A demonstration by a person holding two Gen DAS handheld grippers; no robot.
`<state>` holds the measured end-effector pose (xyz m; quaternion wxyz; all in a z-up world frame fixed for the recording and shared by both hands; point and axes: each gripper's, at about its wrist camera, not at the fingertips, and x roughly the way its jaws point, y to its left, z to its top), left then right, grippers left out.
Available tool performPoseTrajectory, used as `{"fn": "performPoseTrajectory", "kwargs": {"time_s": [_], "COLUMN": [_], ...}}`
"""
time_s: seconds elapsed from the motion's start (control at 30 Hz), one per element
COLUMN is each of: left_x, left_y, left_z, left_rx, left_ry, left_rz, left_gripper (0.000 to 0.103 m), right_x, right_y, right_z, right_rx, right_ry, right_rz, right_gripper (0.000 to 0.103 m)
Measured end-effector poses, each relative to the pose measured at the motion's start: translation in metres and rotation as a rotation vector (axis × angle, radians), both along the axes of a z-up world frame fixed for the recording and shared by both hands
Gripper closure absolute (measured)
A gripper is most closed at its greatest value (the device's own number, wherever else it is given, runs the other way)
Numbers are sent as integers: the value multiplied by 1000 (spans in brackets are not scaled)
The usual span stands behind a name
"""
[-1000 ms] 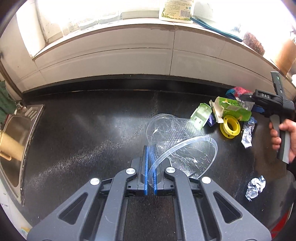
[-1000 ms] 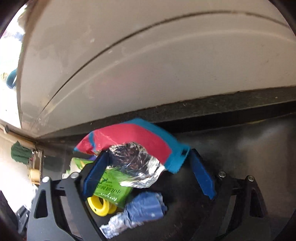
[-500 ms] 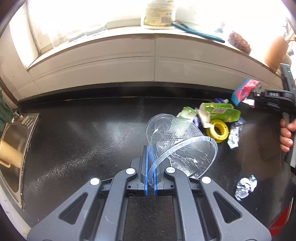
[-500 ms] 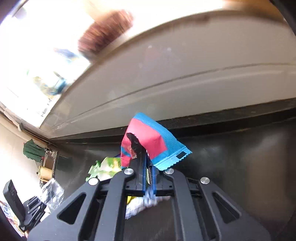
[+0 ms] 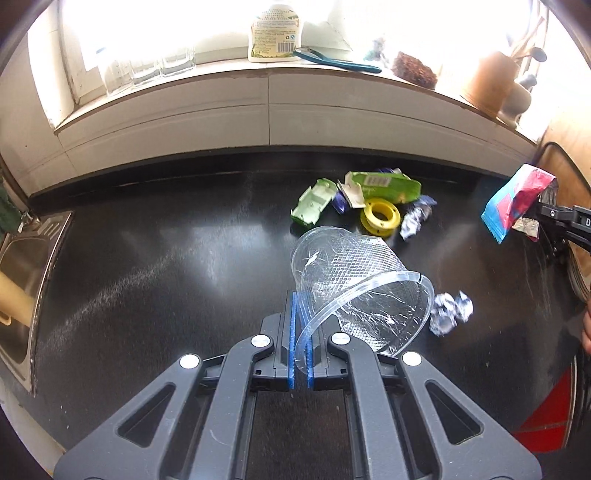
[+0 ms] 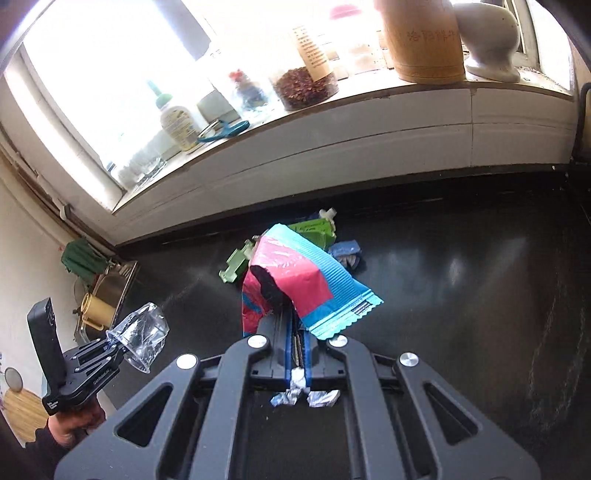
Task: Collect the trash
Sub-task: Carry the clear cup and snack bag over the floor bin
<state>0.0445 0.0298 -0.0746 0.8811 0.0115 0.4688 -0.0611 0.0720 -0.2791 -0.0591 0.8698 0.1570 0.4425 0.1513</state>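
My left gripper (image 5: 300,314) is shut on the rim of a clear plastic cup (image 5: 354,284), which it holds above the black counter (image 5: 166,258). The same cup (image 6: 142,334) shows at the left of the right wrist view. My right gripper (image 6: 297,325) is shut on a red and blue wrapper (image 6: 295,280) together with a bit of crumpled foil (image 6: 299,391); the wrapper (image 5: 517,201) hangs in the air at the right. On the counter lie a green carton (image 5: 384,184), a pale green piece (image 5: 314,203), a yellow ring (image 5: 380,216) and foil balls (image 5: 450,312).
A steel sink (image 5: 22,273) sits at the counter's left end. The window sill (image 5: 258,77) behind carries a bottle (image 5: 275,33), glasses, a jar and a wooden holder (image 5: 491,81). A person's hand (image 6: 70,424) holds the left gripper's handle.
My right gripper closed on the red and blue wrapper with foil and lifted it up and away from the pile. The left gripper with the cup shifted a little.
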Motion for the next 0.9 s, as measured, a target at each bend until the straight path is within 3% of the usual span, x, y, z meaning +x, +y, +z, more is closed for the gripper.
{"fn": "performPoseTrajectory", "kwargs": {"time_s": [0.23,0.4,0.67,0.8,0.9], "left_x": [-37,-64,-142,-195,-238], "left_y": [16,42,124,166,199], "left_z": [5,17,26,13,-5], "left_rx": [5,20,58,74,44], "left_ry": [-6,-43,-73,-47,-5], "left_rz": [7,62,310,467,598], "left_gripper": [100,100,100,100,100], "right_x": [-36,-40,-56,-86,-110], "right_y": [44,98,240,330,385], "right_z": [3,12,13,-1,-19], "right_rx": [-26,-33,-34,-56,-85], "right_ry": [-9,-27,7,51,90], "right_rz": [57,172,508,729,857], "right_gripper": [98,98,98,98,98]}}
